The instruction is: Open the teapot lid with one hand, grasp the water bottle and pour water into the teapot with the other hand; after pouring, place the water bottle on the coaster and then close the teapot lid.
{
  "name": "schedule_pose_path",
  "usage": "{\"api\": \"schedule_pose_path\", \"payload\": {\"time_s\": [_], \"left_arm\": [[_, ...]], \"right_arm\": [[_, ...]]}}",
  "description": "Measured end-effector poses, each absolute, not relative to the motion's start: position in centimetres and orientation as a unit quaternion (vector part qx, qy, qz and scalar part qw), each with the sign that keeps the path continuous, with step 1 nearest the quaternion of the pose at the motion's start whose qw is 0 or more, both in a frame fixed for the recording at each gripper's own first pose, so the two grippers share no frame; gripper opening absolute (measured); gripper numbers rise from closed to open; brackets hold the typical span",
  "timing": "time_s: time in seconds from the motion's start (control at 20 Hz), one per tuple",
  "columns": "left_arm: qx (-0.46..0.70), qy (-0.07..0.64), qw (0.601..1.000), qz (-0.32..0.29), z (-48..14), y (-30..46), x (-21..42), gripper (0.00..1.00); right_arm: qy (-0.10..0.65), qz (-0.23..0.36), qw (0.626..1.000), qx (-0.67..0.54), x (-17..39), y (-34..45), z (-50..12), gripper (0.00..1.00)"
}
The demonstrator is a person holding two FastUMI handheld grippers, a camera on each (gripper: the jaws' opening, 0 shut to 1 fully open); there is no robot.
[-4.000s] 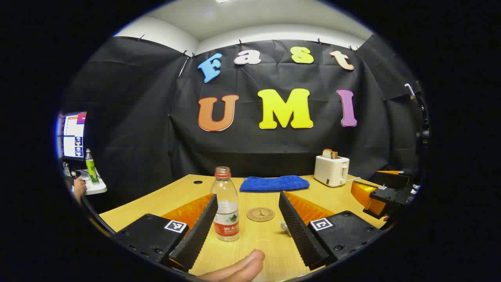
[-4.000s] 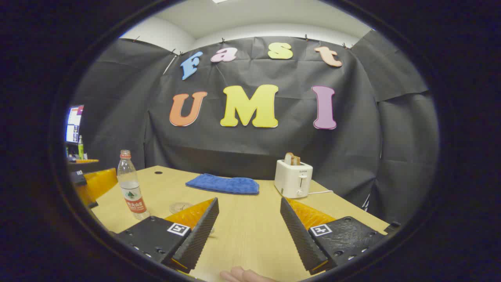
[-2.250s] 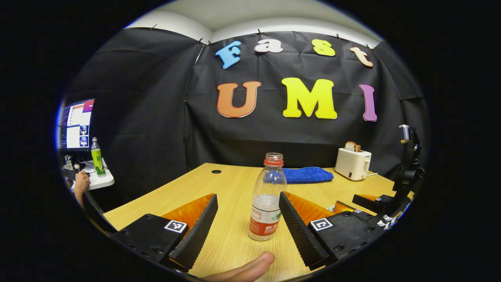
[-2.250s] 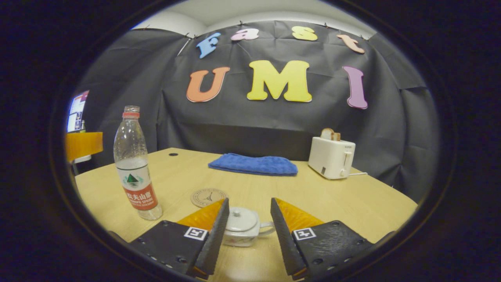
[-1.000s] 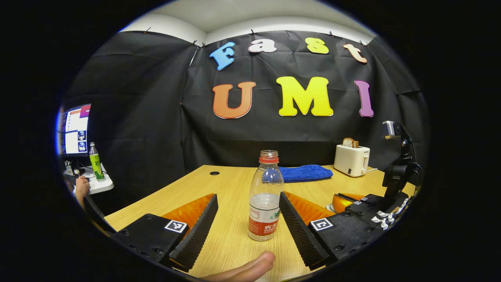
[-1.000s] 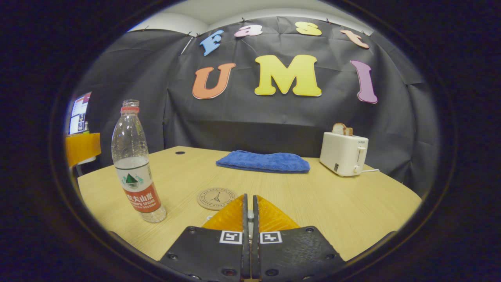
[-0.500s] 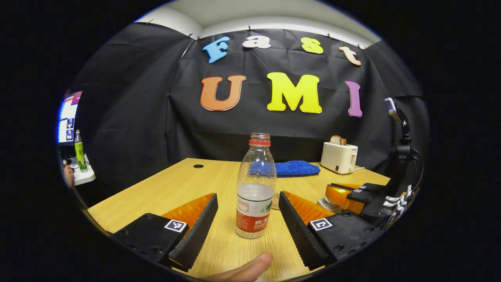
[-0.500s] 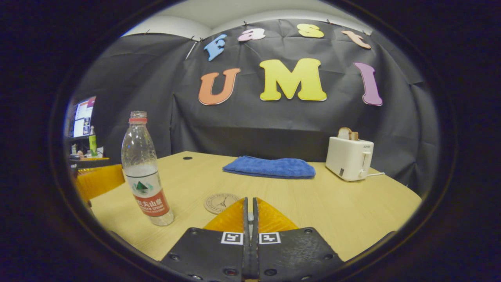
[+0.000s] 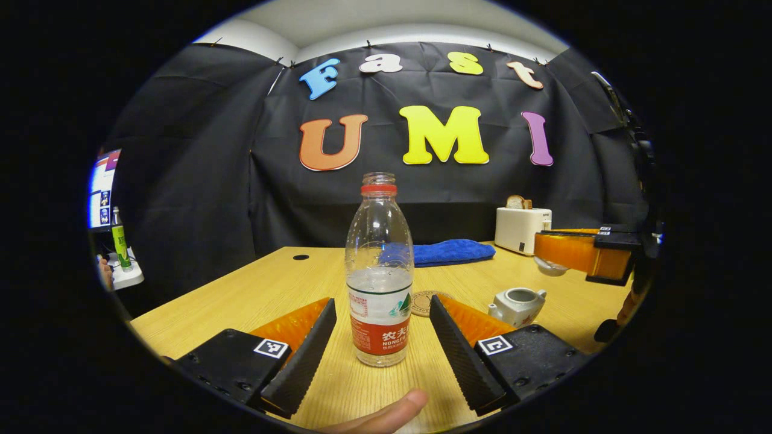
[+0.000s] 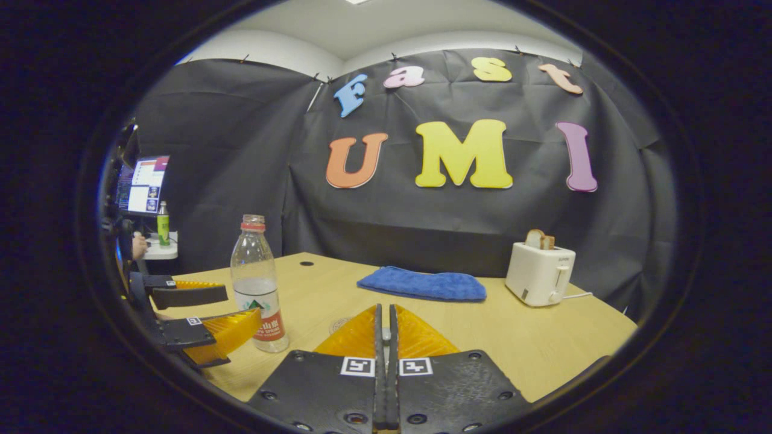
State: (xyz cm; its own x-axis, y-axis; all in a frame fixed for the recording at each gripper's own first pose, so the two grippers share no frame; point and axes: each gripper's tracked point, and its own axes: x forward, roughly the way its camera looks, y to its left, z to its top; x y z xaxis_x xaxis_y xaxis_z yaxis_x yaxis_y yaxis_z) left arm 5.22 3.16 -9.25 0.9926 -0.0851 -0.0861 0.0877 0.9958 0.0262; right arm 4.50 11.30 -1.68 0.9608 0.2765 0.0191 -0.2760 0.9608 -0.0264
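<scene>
A clear water bottle (image 9: 379, 271) with a red label and no cap stands on the wooden table, between the fingers of my left gripper (image 9: 381, 304), which is open around it without touching. The small white teapot (image 9: 517, 304) sits to the right with its top uncovered. Above it hangs my right gripper (image 9: 573, 250), shut on the white teapot lid (image 9: 547, 266). In the right gripper view my right gripper (image 10: 384, 313) has its fingers pressed together and the lid is hidden; the bottle (image 10: 258, 301) and left gripper (image 10: 205, 313) are at the left. The round coaster (image 9: 427, 301) lies behind the bottle.
A folded blue towel (image 9: 452, 252) and a white toaster (image 9: 522, 226) with toast stand at the back of the table (image 9: 271, 289). A side desk with a monitor (image 9: 99, 193) and a green bottle is off to the left. A thumb tip (image 9: 386, 416) shows at the bottom.
The right gripper shut on the lid and has lifted it off the teapot. The left gripper moved forward so the bottle now stands between its open fingers.
</scene>
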Motion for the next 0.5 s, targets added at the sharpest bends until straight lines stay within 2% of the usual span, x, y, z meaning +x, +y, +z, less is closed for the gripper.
{"api": "schedule_pose_path", "payload": {"time_s": [0.1,0.15,0.2,0.45,0.5], "left_arm": [[0.022,0.042,0.998,-0.043,-9.4,3.2,6.2,0.98],[0.024,0.042,0.998,-0.042,-9.3,3.2,6.8,0.94],[0.024,0.041,0.998,-0.040,-9.2,3.1,7.3,0.98],[0.012,0.045,0.998,-0.049,-9.3,2.5,9.6,0.95],[0.011,0.048,0.998,-0.049,-9.2,2.5,9.9,0.80]], "right_arm": [[-0.012,0.133,0.991,-0.004,4.5,9.8,-1.4,0.00],[-0.011,0.129,0.992,0.000,4.5,9.0,-1.3,0.00],[-0.012,0.125,0.992,0.005,4.5,8.3,-1.2,0.00],[-0.001,0.100,0.995,0.028,4.8,4.9,-1.9,0.00],[0.002,0.096,0.995,0.033,4.6,4.4,-2.2,0.00]]}}
